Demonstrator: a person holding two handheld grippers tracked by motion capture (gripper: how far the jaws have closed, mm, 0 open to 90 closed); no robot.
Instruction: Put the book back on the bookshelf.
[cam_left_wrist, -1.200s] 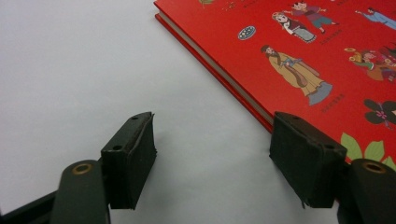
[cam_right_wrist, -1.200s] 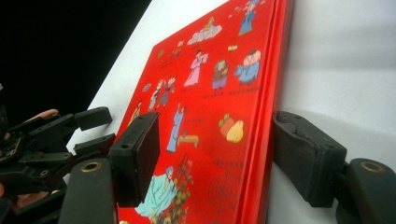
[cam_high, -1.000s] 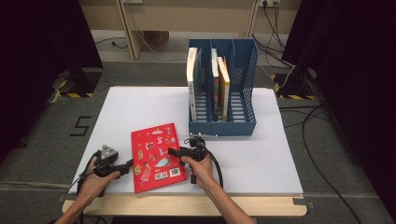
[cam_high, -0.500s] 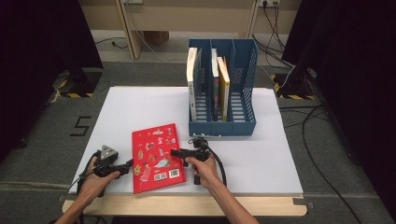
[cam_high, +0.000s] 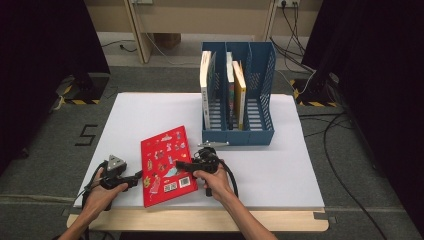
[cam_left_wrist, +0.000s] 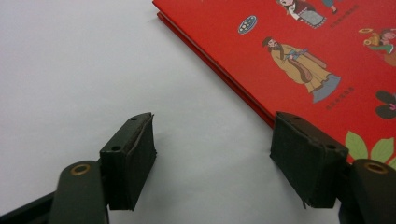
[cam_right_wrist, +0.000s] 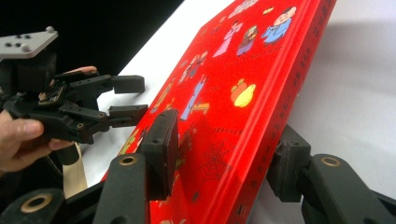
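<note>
The red book (cam_high: 165, 166) lay flat on the white worktop (cam_high: 280, 165) near its front edge, at about seven o'clock from the blue file rack (cam_high: 238, 95). The rack stood toward the twelve o'clock side of the worktop and held a white-spined book (cam_high: 205, 87) upright in its left compartment and a yellow-covered book (cam_high: 240, 92) leaning in the middle one.

The right gripper (cam_high: 186, 165) came at the red book from its three o'clock edge. In the right gripper view its jaws straddled that edge, one pad over the cover and the other against the spine side; they had just been closing, with the book (cam_right_wrist: 224, 116) between them, and the pads looked to be meeting it, though the grip was not plainly firm.

The left gripper (cam_high: 131, 180) sat at the book's nine o'clock side, close to its edge. In the left gripper view its jaws stood apart a modest way over bare worktop, nothing between them, having just opened slightly; the right-hand pad (cam_left_wrist: 306, 156) was just beside the book's edge (cam_left_wrist: 289, 56).
</note>
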